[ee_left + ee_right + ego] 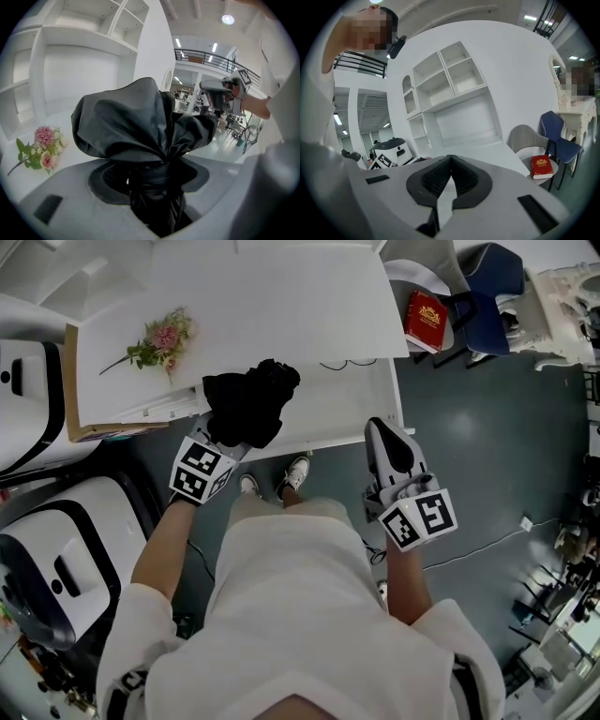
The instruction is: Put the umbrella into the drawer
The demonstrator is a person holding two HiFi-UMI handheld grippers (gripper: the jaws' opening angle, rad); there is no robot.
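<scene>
The left hand-held gripper [150,180] was pinching the umbrella [136,122] by its gathered neck. Its jaws were closed around the bunched fabric, and the loose folds ballooned out past the pads. Gripping it there probably kept the slack cloth together as one bundle that could be lowered into a narrow space. In the head view the umbrella hung over the near edge of the white table [281,296], held above it and apparently not resting on it.

A lower white panel [347,399] jutted out from that edge. Whether it was the opened drawer could not be told.

The right hand-held gripper [449,164] was empty, its ribbed black pads pressed together at the tips. It waited off to the side, well apart from the umbrella, likely kept free for the drawer.

The umbrella's cloth was thin, black and faintly glossy, creased into soft, irregular lobes. It looked limp and likely to sag or catch on an edge. The table was smooth, matte and flat. A small sprig of pink flowers [161,338] lay on it, clear of the work.
</scene>
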